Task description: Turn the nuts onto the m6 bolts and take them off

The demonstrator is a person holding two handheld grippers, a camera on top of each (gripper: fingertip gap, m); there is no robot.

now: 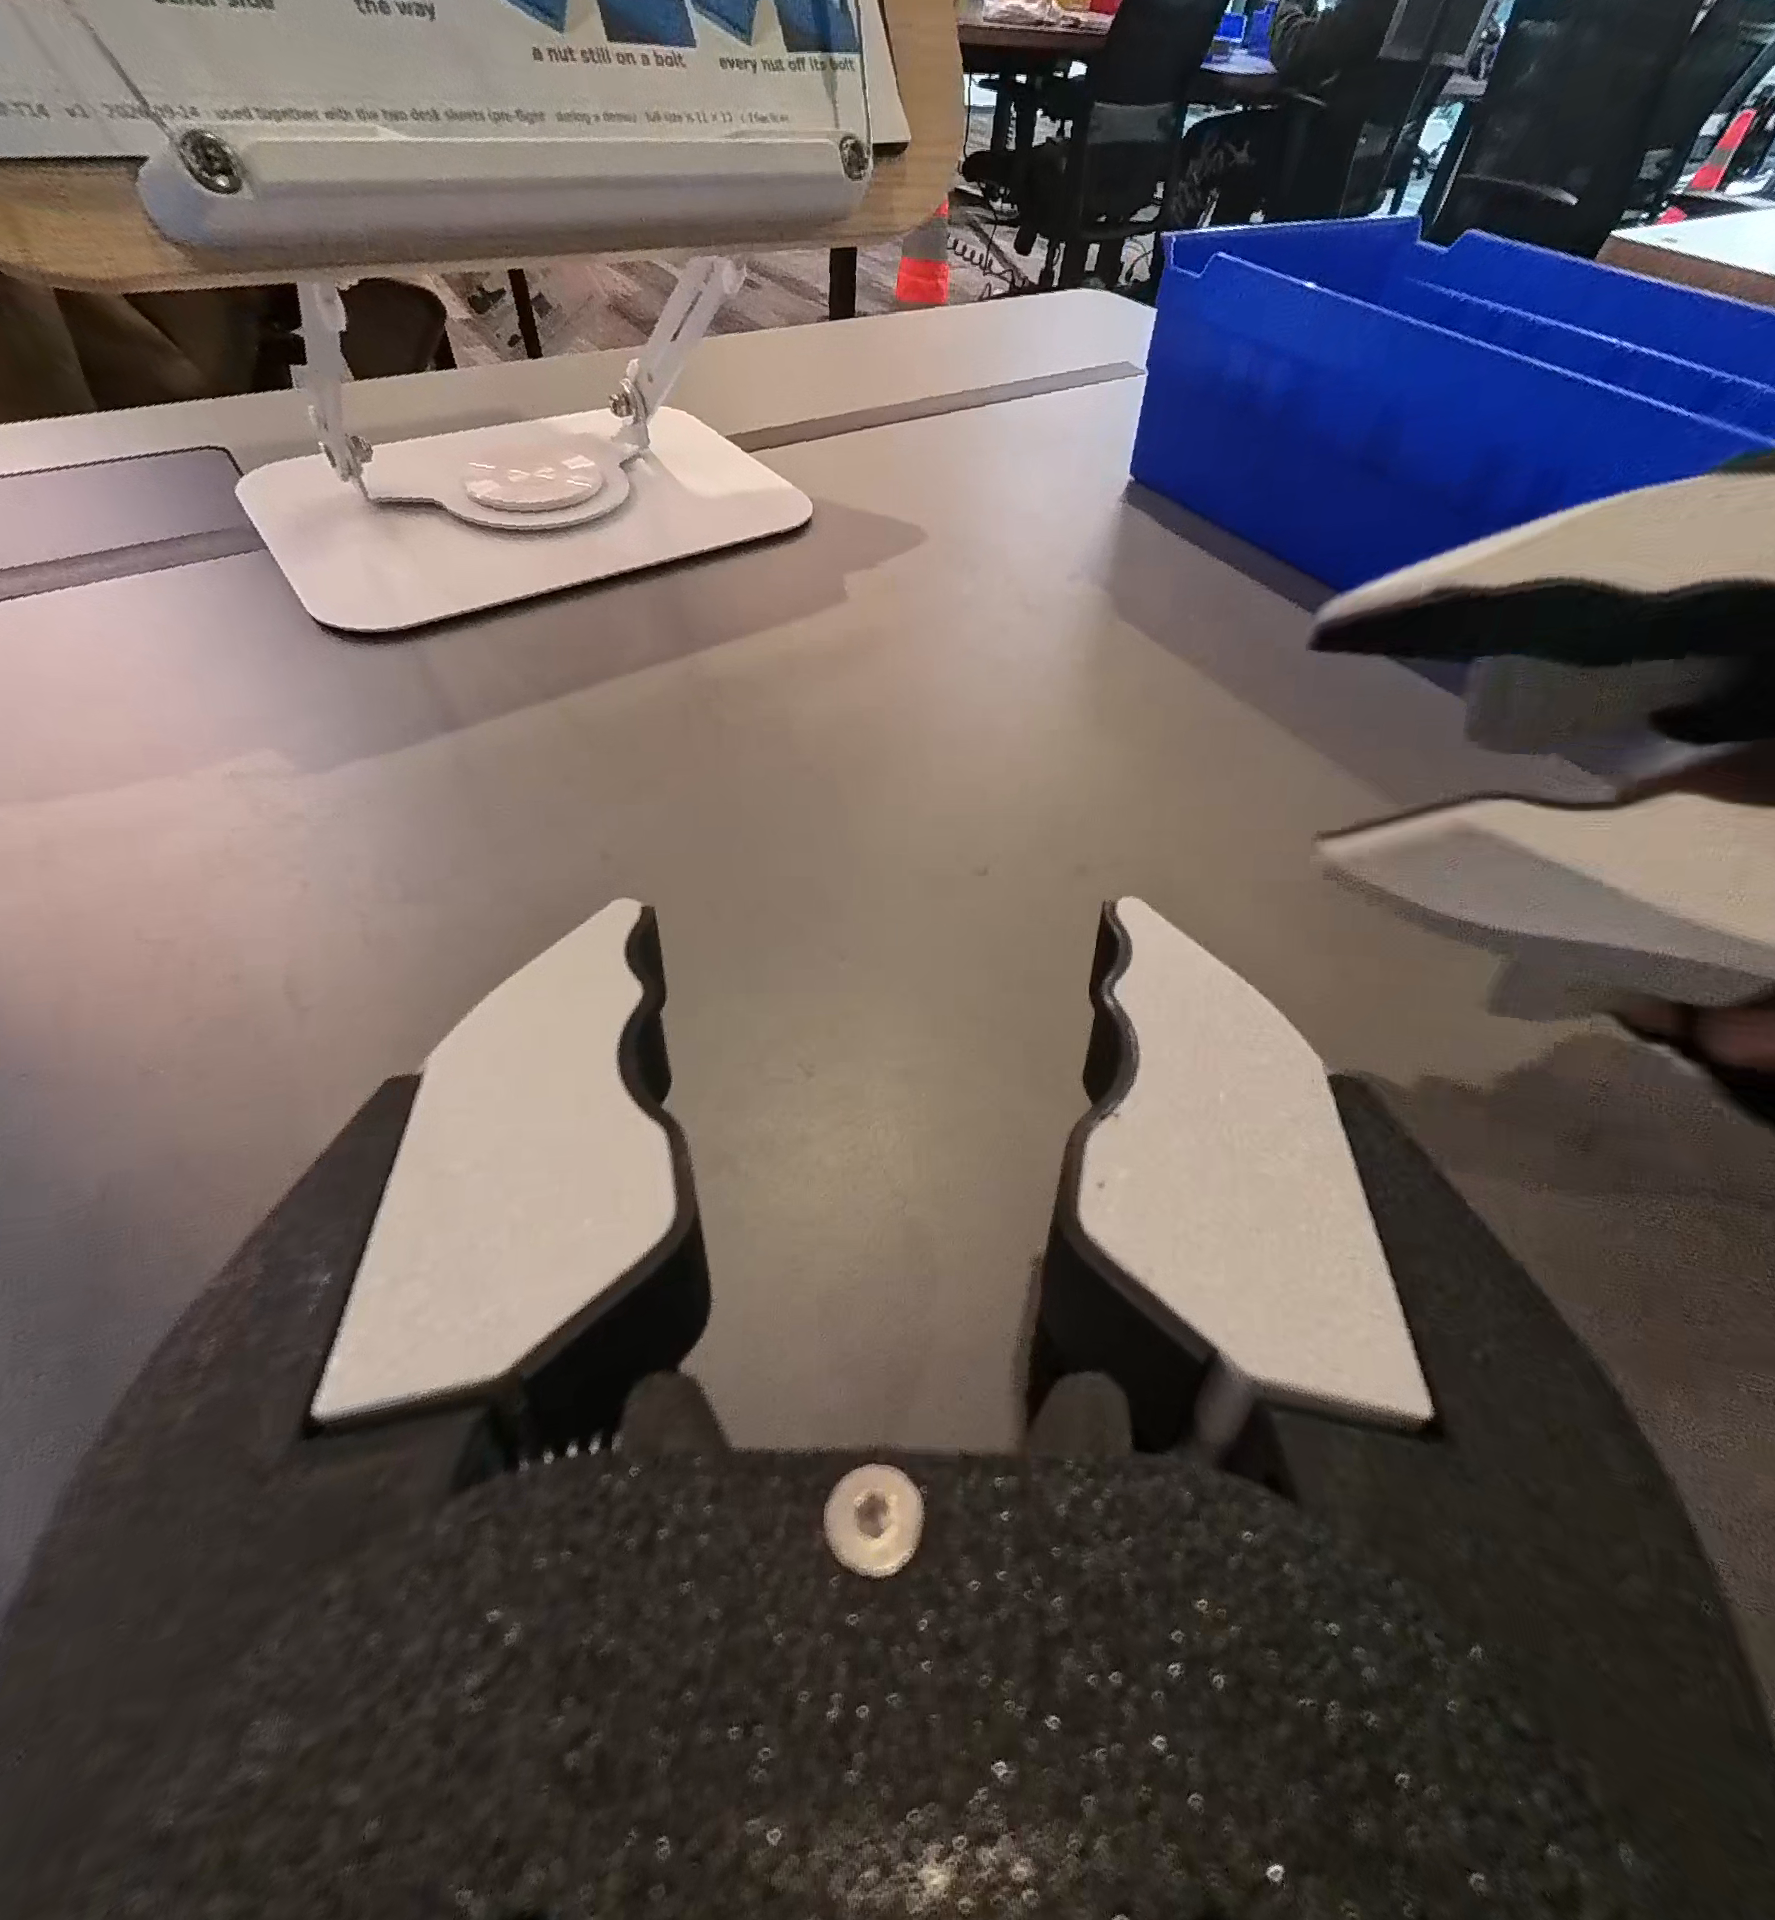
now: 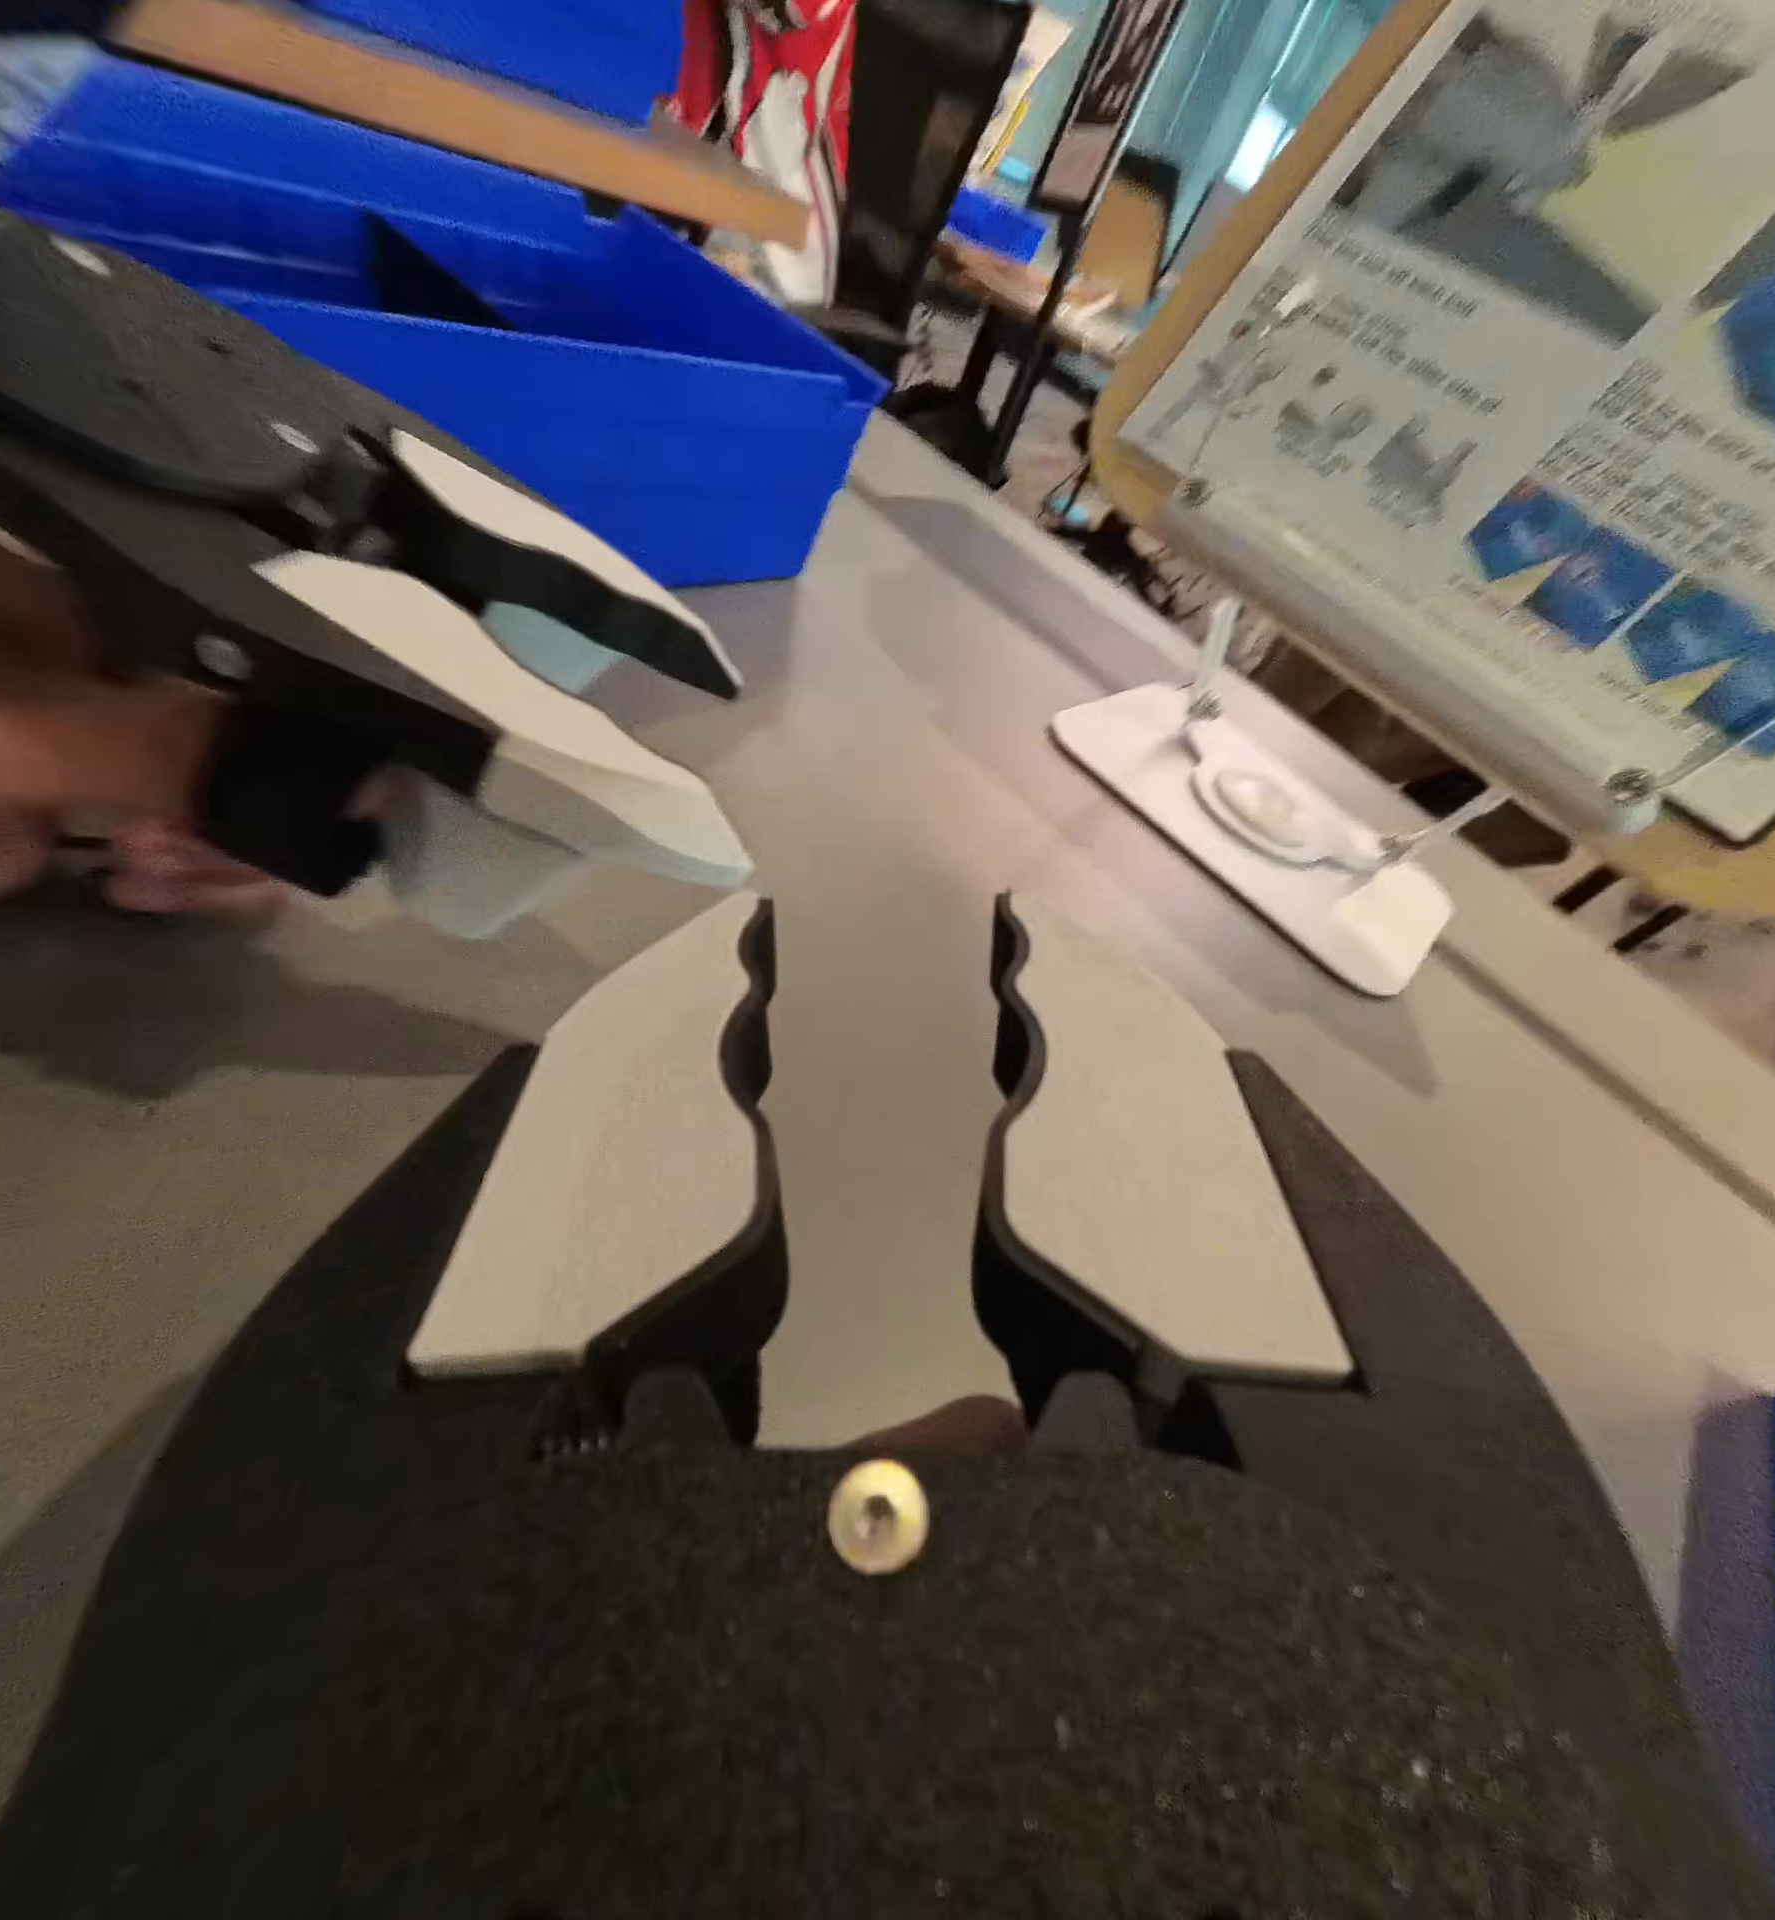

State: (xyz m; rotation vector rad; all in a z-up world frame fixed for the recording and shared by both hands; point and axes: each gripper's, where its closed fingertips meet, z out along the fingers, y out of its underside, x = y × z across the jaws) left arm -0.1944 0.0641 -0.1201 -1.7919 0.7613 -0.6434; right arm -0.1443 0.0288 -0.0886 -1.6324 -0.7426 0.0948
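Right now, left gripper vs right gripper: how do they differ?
The left gripper has its jaws spread wide; the right gripper has a clearly narrower gap. The left gripper faces the white stand head-on; the right gripper has it off to one side. Shared: both are empty over bare grey table, near the blue bin.

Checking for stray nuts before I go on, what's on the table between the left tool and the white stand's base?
Nothing: in the left wrist view only bare grey table lies between the left tool and the stand's base.

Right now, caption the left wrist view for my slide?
Open, empty left hand-held gripper over grey table; white stand and blue bin beyond.
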